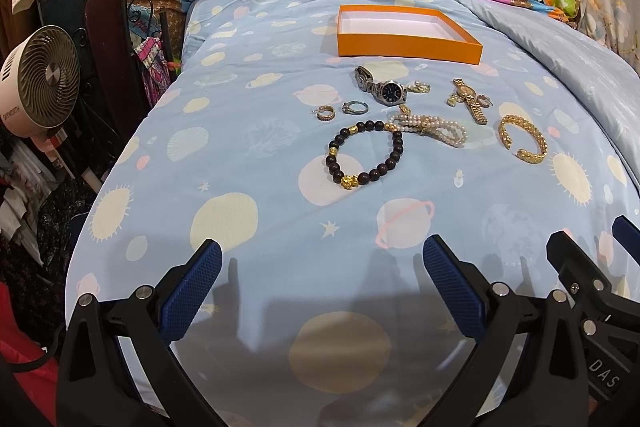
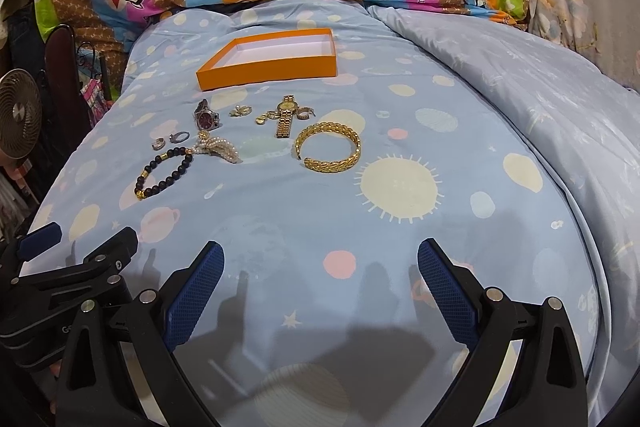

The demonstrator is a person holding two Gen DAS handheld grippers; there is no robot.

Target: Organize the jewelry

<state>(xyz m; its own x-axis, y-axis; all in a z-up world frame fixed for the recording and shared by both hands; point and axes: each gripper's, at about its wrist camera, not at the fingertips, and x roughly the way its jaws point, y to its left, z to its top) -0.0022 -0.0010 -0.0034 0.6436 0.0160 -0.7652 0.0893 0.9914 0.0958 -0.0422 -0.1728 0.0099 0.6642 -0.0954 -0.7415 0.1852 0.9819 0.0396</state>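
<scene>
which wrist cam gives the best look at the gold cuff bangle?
Right wrist: the gold cuff bangle sits near centre, large, with its leaf pattern and opening clear. In the left wrist view it lies off to the right, smaller and seen more edge-on.

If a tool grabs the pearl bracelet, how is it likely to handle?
The pearl bracelet lies in slack, bunched strands, so it will probably droop and trail. The small round beads look slippery. It touches the dark bead bracelet, which may get dragged.
</scene>
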